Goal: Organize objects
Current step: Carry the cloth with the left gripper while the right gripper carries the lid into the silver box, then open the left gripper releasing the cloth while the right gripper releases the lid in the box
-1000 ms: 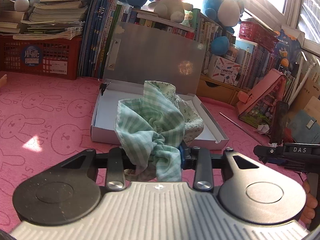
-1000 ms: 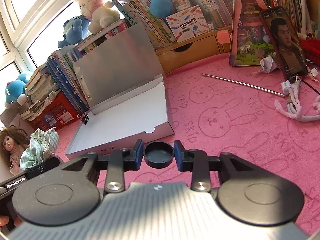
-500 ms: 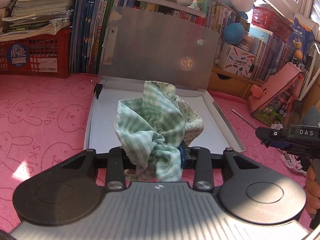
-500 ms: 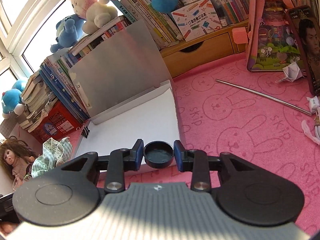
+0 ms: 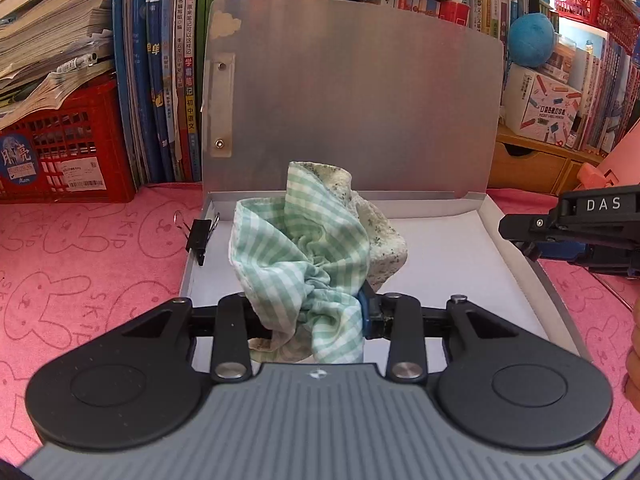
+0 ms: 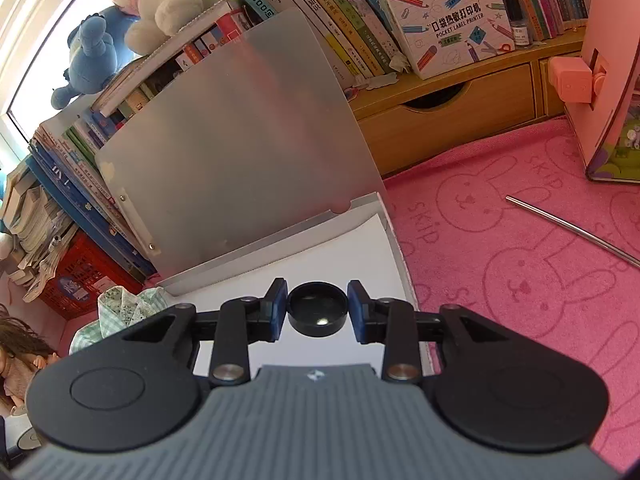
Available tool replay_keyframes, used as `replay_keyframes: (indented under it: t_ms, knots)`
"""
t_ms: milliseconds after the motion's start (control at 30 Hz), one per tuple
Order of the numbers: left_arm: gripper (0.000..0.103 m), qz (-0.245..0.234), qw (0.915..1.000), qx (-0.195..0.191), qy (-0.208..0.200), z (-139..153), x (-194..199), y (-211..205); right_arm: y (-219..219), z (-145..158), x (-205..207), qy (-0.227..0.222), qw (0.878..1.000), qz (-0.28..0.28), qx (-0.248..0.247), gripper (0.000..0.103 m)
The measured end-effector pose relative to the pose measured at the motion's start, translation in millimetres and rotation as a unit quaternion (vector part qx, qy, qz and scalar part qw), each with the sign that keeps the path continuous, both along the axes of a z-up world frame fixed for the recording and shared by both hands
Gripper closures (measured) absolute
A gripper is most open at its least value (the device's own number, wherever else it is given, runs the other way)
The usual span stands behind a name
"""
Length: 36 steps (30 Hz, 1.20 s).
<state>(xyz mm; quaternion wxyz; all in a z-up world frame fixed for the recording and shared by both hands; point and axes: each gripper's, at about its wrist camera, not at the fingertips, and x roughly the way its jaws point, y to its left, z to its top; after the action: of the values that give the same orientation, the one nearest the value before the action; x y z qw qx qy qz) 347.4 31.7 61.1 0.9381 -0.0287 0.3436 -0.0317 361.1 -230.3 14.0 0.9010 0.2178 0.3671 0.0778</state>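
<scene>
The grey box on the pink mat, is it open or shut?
Open. The grey box has its lid standing up against the books, and the white inside of the box shows in both views.

**Count of things in view**

One open box (image 5: 448,248), with one binder clip (image 5: 198,236) on its left wall. One green checked cloth (image 5: 304,256). One small black cap (image 6: 318,310). Two grippers: the left gripper (image 5: 308,312) and the right gripper (image 6: 318,312). One red crate (image 5: 60,148). One doll (image 6: 20,360). One metal rod (image 6: 572,232). One label-printer carton (image 6: 448,16). Two plush toys, one blue (image 6: 92,52) and one white (image 6: 160,0).
</scene>
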Motion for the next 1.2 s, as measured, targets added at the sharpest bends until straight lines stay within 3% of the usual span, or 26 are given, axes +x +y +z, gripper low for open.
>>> replay_keyframes:
  t_ms: [267,700,733,767,833,967,1200]
  knots:
    - [0.062,0.008,0.9996,0.011,0.026,-25,22,5,35,-18,21,0.010,0.998,0.025,-0.065,0.066]
    - [0.061,-0.001,0.9991,0.035,0.022,-38,24,0,47,-36,23,0.023,0.995,0.034,-0.094,0.063]
    - [0.059,-0.001,0.9991,0.037,0.021,-37,23,-1,47,-35,23,0.021,0.995,0.032,-0.094,0.062]
    - [0.054,0.000,0.9991,0.039,0.019,-36,22,-2,46,-35,21,0.020,0.995,0.028,-0.094,0.051]
    - [0.046,-0.002,0.9992,0.038,0.014,-32,17,-2,46,-34,18,0.011,0.995,0.023,-0.092,0.041]
    - [0.035,-0.008,0.9988,0.048,-0.003,-21,5,-5,44,-27,8,-0.002,0.995,0.021,-0.100,0.038]
    - [0.029,-0.027,0.9973,0.061,-0.031,3,-29,-11,37,0,-19,-0.035,0.991,0.023,-0.124,0.036]
